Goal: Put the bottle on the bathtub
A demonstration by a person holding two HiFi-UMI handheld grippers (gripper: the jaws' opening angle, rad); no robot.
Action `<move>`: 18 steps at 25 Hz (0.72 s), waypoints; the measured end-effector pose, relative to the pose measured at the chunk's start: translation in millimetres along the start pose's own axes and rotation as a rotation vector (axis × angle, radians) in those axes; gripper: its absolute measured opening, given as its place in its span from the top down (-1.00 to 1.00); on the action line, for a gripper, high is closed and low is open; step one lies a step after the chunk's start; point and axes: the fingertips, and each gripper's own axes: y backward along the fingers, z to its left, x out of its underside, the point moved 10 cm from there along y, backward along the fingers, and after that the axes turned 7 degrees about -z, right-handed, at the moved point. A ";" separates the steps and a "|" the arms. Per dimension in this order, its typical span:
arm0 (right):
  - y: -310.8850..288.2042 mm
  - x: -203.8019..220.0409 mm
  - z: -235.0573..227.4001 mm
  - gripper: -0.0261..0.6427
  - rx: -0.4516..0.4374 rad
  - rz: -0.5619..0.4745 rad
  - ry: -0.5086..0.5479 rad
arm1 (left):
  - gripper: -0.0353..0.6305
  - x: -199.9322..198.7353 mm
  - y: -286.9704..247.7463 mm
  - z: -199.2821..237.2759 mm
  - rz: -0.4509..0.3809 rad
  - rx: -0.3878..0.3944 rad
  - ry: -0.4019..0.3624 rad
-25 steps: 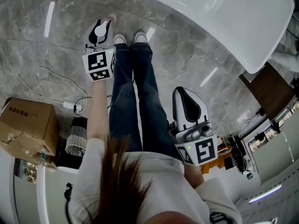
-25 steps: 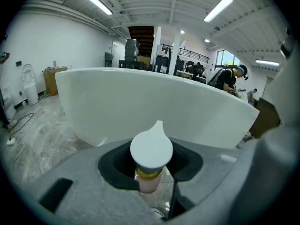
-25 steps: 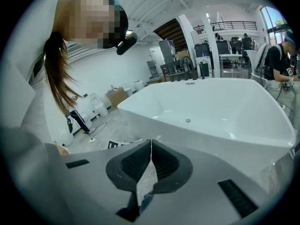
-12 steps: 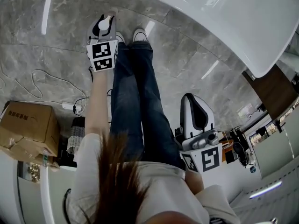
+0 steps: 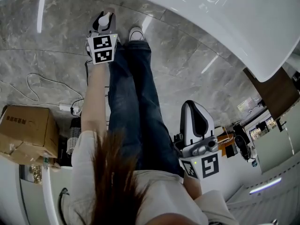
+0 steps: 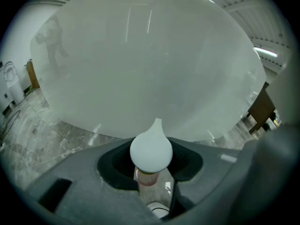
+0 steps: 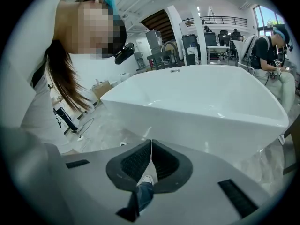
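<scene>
- Head view: you hold your left gripper (image 5: 104, 21) out ahead, near the white bathtub (image 5: 243, 18).
- Left gripper view: its jaws stand partly apart, clamped on the bottle (image 6: 151, 153), whose white cap faces the bathtub wall.
- Right gripper view: your right gripper (image 7: 150, 156) has its jaws pressed together, holding nothing.

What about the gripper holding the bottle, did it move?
Yes. In the head view the left gripper, holding the bottle, has shifted up the picture, nearer the bathtub rim.
</scene>
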 end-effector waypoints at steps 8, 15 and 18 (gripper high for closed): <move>-6.8 8.1 -7.8 0.88 0.036 0.024 -0.017 | 0.45 21.6 -24.5 1.4 0.045 -0.003 0.009; -14.6 11.4 -3.3 0.88 0.026 0.033 -0.040 | 0.43 46.2 -41.1 5.7 0.123 0.013 0.023; -16.7 12.9 -0.3 0.88 0.027 0.037 -0.040 | 0.43 51.9 -46.1 8.2 0.145 0.024 0.014</move>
